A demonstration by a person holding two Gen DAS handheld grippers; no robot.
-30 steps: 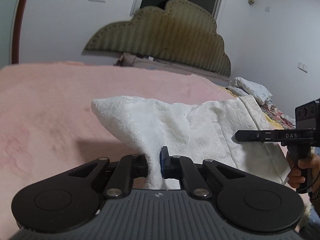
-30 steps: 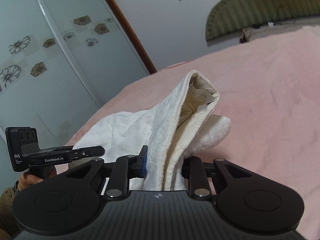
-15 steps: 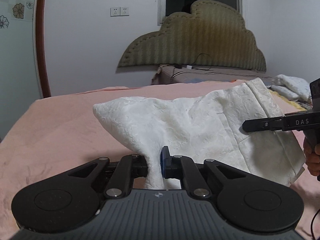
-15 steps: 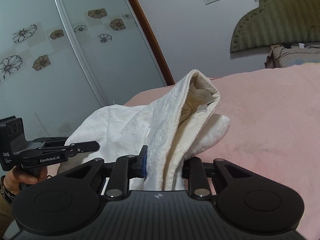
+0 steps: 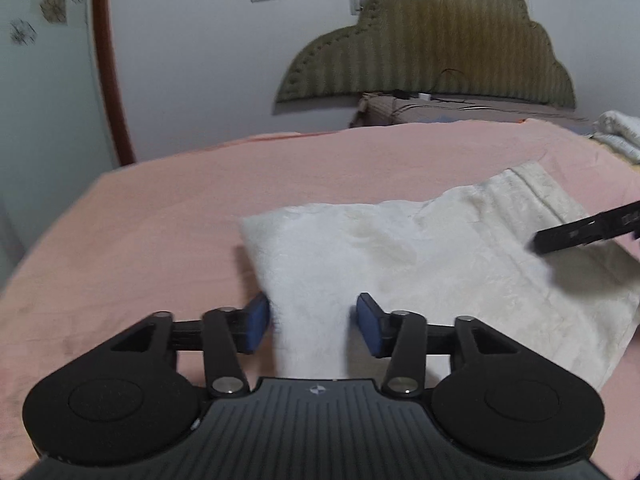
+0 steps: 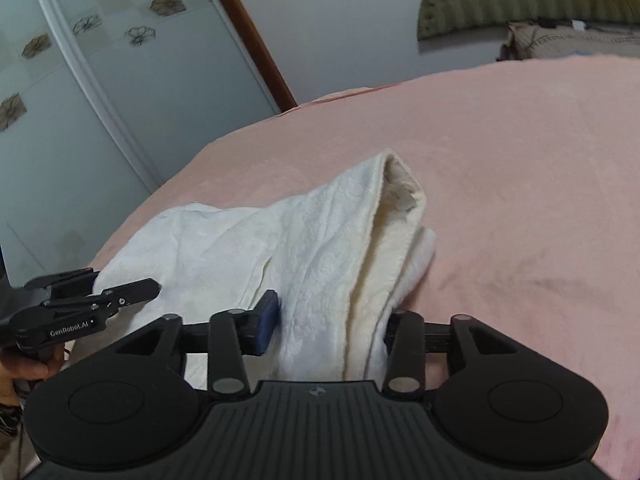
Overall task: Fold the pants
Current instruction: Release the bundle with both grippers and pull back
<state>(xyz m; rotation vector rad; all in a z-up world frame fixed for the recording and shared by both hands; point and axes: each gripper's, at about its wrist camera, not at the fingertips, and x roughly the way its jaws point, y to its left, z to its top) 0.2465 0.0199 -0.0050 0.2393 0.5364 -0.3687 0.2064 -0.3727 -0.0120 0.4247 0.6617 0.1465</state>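
Note:
The white textured pants (image 5: 420,264) lie folded on the pink bed cover (image 5: 200,208). My left gripper (image 5: 312,324) is open, its blue pads either side of the near cloth edge without pinching it. In the right wrist view the pants (image 6: 320,256) lie bunched, with the thick folded waistband end raised. My right gripper (image 6: 328,328) is open around that fold, the cloth loose between its jaws. The right gripper's tip shows in the left wrist view (image 5: 592,232); the left gripper shows in the right wrist view (image 6: 88,300).
A padded olive headboard (image 5: 432,56) stands against the far wall. A floral sliding wardrobe door (image 6: 80,80) with a brown frame is on the left. More white bedding (image 5: 616,132) lies at the far right. The pink cover (image 6: 520,184) spreads wide around the pants.
Both grippers have opened and let go of the pants. The cloth has dropped from being held up and now lies on the bed.

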